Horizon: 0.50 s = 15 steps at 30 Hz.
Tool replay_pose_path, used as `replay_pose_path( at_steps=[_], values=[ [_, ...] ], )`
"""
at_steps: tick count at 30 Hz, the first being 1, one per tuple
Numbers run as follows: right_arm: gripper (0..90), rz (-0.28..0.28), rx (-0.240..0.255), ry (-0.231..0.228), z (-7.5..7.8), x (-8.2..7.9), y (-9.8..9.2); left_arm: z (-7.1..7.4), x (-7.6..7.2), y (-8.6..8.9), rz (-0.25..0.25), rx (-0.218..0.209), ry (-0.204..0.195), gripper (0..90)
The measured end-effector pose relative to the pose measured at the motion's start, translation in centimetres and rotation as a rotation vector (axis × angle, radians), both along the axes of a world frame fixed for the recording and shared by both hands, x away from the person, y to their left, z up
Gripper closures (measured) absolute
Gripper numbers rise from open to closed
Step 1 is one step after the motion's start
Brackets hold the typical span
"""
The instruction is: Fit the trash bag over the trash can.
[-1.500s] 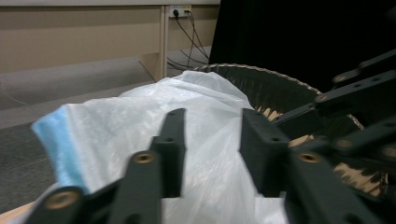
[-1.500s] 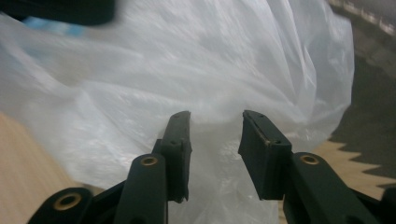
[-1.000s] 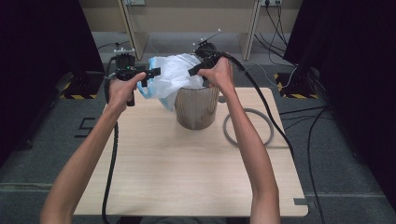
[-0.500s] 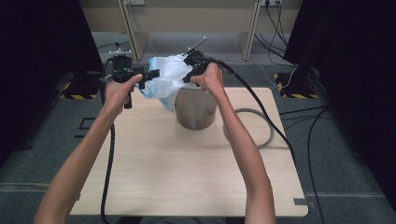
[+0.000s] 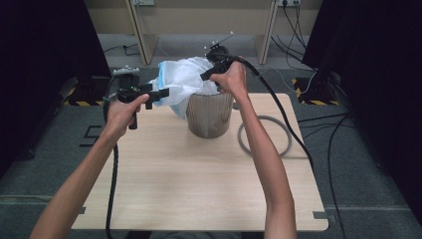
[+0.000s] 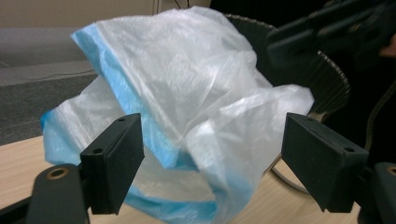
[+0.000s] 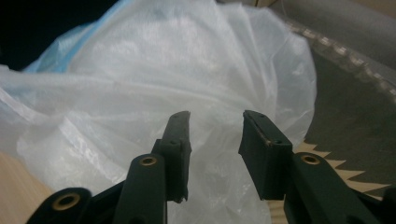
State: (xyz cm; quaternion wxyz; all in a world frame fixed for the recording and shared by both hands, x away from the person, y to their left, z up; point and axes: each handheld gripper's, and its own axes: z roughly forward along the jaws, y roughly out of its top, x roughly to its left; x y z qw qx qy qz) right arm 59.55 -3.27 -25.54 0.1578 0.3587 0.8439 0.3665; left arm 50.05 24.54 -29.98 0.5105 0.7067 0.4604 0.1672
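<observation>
The translucent white plastic bag with a blue hem (image 5: pixel 185 84) lies bunched over the near-left rim of the ribbed grey cylindrical bin (image 5: pixel 210 113), which stands upright at the far centre of the pale wooden surface (image 5: pixel 199 189). Compared with one second ago, the right gripper (image 5: pixel 211 74) has moved from the bin's right side across to its far rim and now sits above the bag; its jaws have just been opening after a brief closure, and in the right gripper view they stand a moderate gap apart with film behind them but nothing pinched between the pads. The left gripper (image 5: pixel 160 93) has drifted slightly toward the bag; its jaws have just been opening further and now stand wide, straddling a hanging fold of the bag (image 6: pixel 196 116) without pressing on it. Judged from this, neither gripper currently holds the bag (a regrasp appears to be in preparation), so the fitting of the liner remains unfinished. The bag's long axis runs roughly from the bin mouth down and left toward the surface, with the blue hem facing the left gripper. A grey ring (image 5: pixel 263 135) lies flat just right of the bin.
</observation>
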Motion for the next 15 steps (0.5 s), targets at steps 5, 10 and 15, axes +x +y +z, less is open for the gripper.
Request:
replay_pose_path(
  at_steps=[5, 10, 15],
  values=[
    [58.4, -0.018, 0.007, 0.000, 0.1, 0.4, 0.4, -0.7, 0.2, -0.6, -0.057, 0.020, -0.025, 51.9],
    [57.7, -0.028, 0.014, 0.004, 0.2, 0.6, 0.4, -0.1, 0.6, -1.7, -0.054, 0.044, -0.104, 80.1],
    [57.8, -0.020, 0.042, -0.020, 1.8, 0.2, 0.2, 1.0, 0.5, -4.2, -0.069, 0.095, -0.172, 83.2]
  ],
)
